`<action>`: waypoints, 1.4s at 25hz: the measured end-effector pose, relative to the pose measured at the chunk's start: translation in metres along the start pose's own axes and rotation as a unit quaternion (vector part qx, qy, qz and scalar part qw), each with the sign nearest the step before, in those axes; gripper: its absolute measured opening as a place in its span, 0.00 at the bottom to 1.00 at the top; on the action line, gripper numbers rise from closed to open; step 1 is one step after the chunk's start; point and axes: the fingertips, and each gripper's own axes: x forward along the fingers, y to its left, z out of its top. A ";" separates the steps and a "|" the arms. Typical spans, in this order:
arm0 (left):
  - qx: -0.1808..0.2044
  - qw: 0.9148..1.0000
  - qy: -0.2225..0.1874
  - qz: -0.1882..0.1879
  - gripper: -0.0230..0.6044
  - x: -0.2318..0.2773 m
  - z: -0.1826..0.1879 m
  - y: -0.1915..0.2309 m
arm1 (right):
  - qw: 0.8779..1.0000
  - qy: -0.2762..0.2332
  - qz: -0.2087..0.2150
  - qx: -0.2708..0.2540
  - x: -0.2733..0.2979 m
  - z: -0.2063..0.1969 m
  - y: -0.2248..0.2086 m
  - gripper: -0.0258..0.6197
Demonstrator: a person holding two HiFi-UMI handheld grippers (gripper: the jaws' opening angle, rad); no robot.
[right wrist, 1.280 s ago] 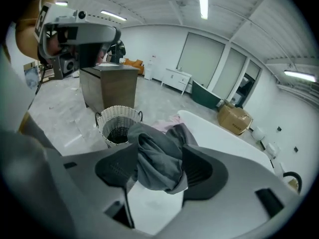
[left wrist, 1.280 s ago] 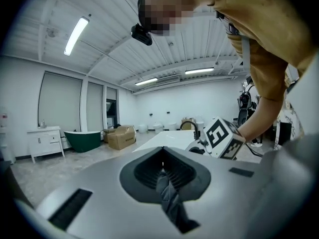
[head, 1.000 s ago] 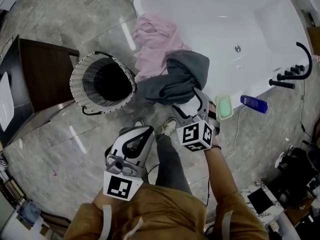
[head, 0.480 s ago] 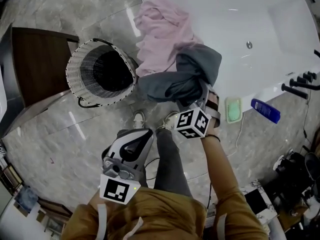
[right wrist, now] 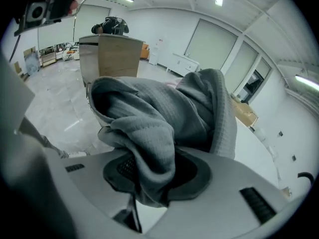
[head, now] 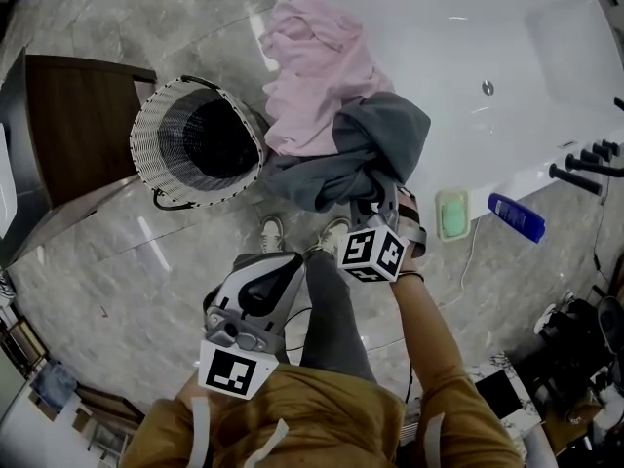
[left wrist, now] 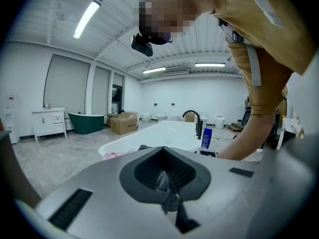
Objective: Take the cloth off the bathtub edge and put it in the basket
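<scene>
The cloth [head: 363,152] is dark grey, the other cloth [head: 317,61] pink, the bathtub [head: 531,52] white, the basket [head: 151,125] white mesh.

Blue bottle [head: 518,215], just beside a pale green soap dish [head: 452,214]; black tap fittings [head: 582,163] (near both); dark wooden cabinet [head: 83,130] on glossy grey marble floor [head: 117,271]; cardboard box [left wrist: 123,123], far off.

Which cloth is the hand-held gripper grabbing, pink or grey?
The grey cloth: the right hand-held gripper is closing its jaws on it. The pink cloth lies beside it, untouched.
</scene>
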 end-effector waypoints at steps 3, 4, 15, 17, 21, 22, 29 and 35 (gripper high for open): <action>0.005 1.000 -0.004 0.002 0.05 -0.004 0.004 0.002 | 1.000 -0.015 -0.010 0.023 -0.016 0.006 -0.008 0.23; 0.005 1.000 -0.004 0.002 0.05 -0.006 0.006 0.002 | 0.999 -0.020 -0.015 0.032 -0.024 0.009 -0.012 0.23; 0.017 1.000 -0.023 -0.004 0.05 -0.025 0.031 -0.003 | 0.988 -0.075 -0.086 0.105 -0.125 0.040 -0.042 0.22; 0.018 0.999 -0.028 -0.007 0.05 -0.028 0.035 -0.004 | 0.985 -0.088 -0.096 0.111 -0.140 0.052 -0.047 0.22; 0.025 0.999 -0.040 -0.011 0.05 -0.032 0.050 -0.009 | 0.981 -0.116 -0.108 0.116 -0.174 0.078 -0.057 0.22; 0.026 0.999 -0.043 -0.010 0.05 -0.032 0.055 -0.009 | 0.980 -0.119 -0.108 0.114 -0.182 0.083 -0.059 0.22; 0.038 0.997 -0.065 0.009 0.05 -0.051 0.096 0.003 | 0.976 -0.147 -0.121 0.103 -0.238 0.120 -0.075 0.22; 0.064 0.994 -0.089 0.020 0.05 -0.070 0.134 0.018 | 0.971 -0.165 -0.141 0.104 -0.285 0.150 -0.086 0.22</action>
